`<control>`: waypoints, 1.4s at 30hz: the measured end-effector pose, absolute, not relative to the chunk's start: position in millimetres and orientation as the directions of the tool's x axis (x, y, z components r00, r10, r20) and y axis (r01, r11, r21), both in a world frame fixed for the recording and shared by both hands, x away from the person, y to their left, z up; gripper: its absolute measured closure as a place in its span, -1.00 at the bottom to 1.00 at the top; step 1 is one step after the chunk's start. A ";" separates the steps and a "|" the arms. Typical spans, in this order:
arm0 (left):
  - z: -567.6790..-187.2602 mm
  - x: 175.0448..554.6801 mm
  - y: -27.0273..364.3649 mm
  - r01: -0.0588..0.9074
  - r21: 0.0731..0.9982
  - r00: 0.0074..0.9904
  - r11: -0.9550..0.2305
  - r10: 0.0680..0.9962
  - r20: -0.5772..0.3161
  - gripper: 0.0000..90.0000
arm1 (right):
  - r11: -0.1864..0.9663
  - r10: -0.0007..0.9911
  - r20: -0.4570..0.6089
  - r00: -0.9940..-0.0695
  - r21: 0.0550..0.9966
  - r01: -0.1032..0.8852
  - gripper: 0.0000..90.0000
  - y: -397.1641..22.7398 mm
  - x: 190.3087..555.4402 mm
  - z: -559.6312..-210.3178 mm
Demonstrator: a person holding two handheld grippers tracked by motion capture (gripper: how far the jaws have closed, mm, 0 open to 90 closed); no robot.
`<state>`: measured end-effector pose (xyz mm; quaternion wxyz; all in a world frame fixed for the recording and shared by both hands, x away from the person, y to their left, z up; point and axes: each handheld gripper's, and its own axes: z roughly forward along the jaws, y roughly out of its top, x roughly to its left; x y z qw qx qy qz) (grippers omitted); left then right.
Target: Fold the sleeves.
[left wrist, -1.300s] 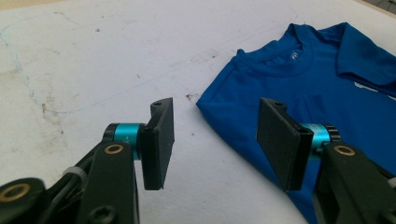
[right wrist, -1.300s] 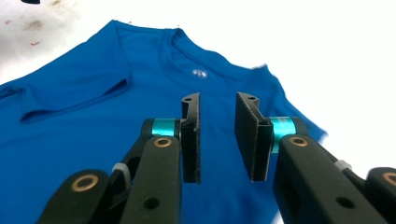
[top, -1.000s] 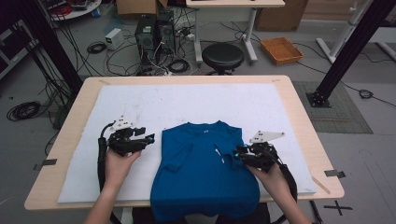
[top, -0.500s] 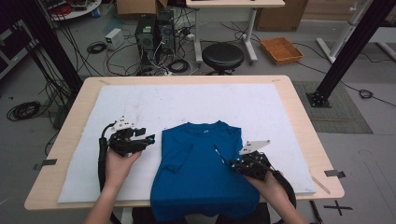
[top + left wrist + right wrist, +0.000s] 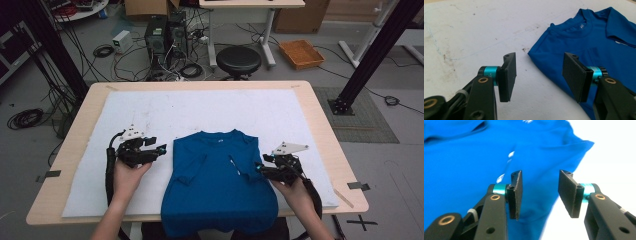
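Right claw [image 5: 259, 170] at the blue T-shirt's [image 5: 215, 185] four-o'clock edge has just been opening, nothing pinched, suggesting that folded sleeve is released, while the left claw [image 5: 161, 150] gapes empty at nine o'clock on the worktop [image 5: 200, 107].

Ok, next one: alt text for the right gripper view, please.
The right hand-held gripper has its two black jaws open, nothing between them, over the edge of a blue T-shirt lying on a white mat. The shirt is slightly blurred.
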<state>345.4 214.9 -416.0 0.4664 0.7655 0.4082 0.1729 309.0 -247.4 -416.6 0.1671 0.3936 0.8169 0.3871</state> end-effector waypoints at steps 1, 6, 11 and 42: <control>-415.6 345.3 215.2 0.463 0.856 0.605 -0.231 0.788 -0.114 -0.01 | 0.390 0.772 0.032 -0.634 0.764 0.514 0.19 -247.4 309.0 -416.6; -414.6 345.1 216.4 0.454 0.866 0.603 -0.210 0.788 -0.126 -0.02 | 0.321 0.796 0.045 -0.604 0.815 0.483 0.11 -259.9 321.7 -407.3; -412.6 344.6 217.1 0.450 0.869 0.605 -0.204 0.786 -0.128 -0.02 | 0.262 0.814 0.074 -0.576 0.839 0.477 0.08 -268.7 338.3 -399.6; -415.5 339.0 211.0 0.442 0.868 0.621 -0.225 0.775 -0.116 -0.03 | 0.199 0.843 0.093 -0.529 0.861 0.468 0.06 -289.0 339.6 -400.2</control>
